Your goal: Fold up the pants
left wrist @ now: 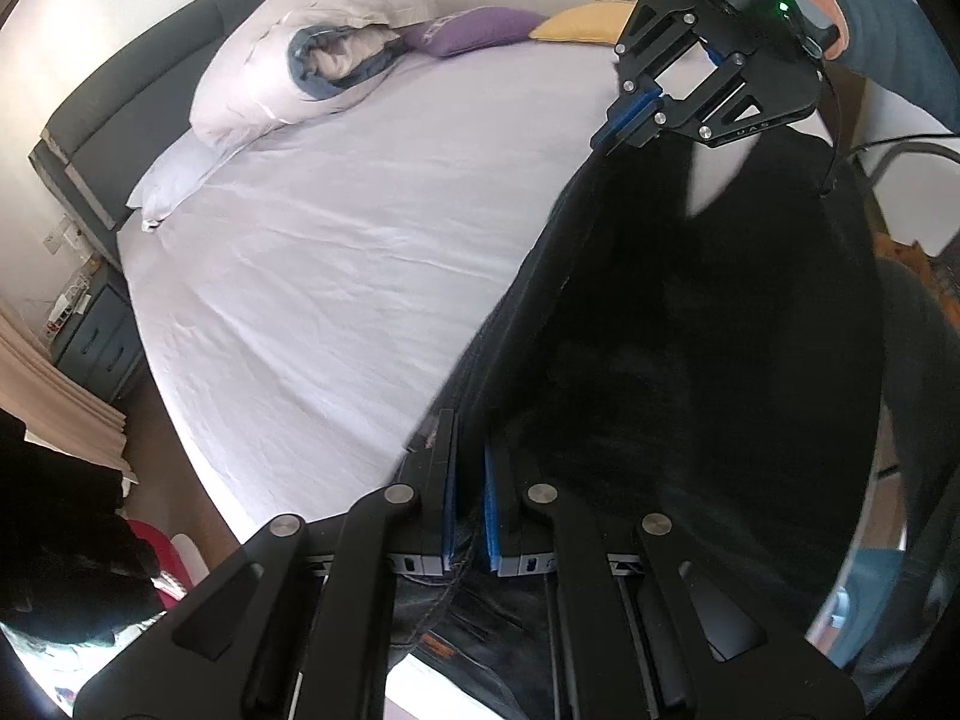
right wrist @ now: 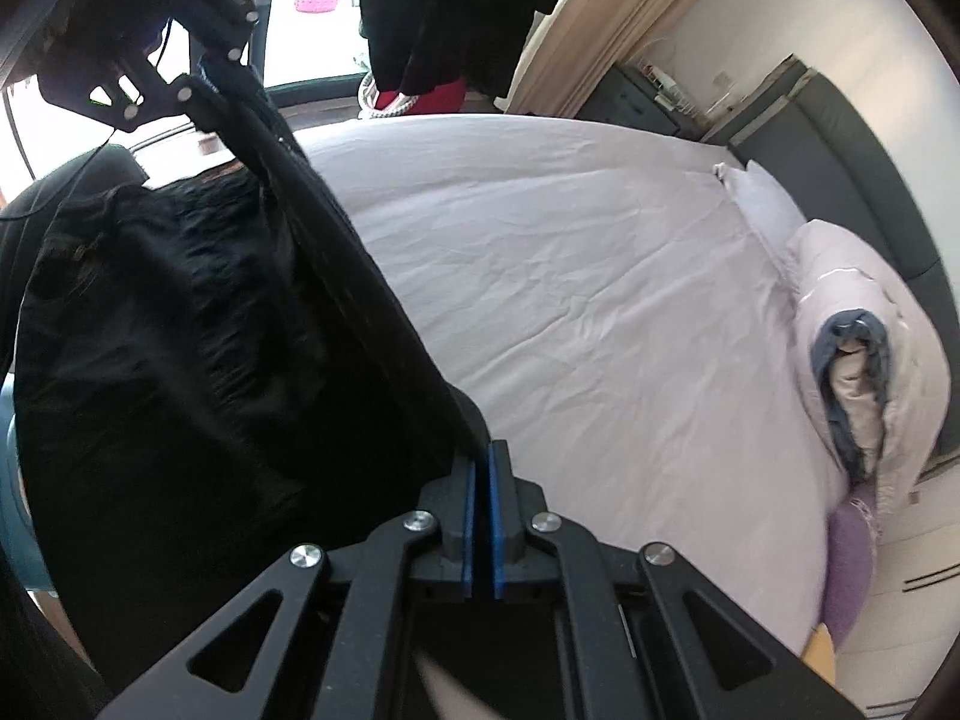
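The bed (left wrist: 336, 252) fills most of both views, its pale lilac sheet creased and its dark headboard (left wrist: 138, 96) curving along the far side. Above its near edge hang the pants (left wrist: 690, 330), black and held up in the air between the two grippers, the top edge stretched taut from one to the other while the rest drops in a dark mass whose lower end is cut off by the frame; legs and waistband are hard to tell apart in the shadowed cloth. A rolled duvet (left wrist: 312, 54) with a blue lining lies by the headboard, with a white pillow (left wrist: 174, 180) beside it, a purple cushion (left wrist: 474, 30) and a yellow cushion (left wrist: 588, 24) further along. A dark nightstand (left wrist: 102, 336) stands beside the bed. The left gripper (left wrist: 471, 498) has its blue pads drawn nearly together with dark cloth pinched between them. The right gripper (right wrist: 480, 516) has its blue pads almost touching, clamping a corner of the pants.
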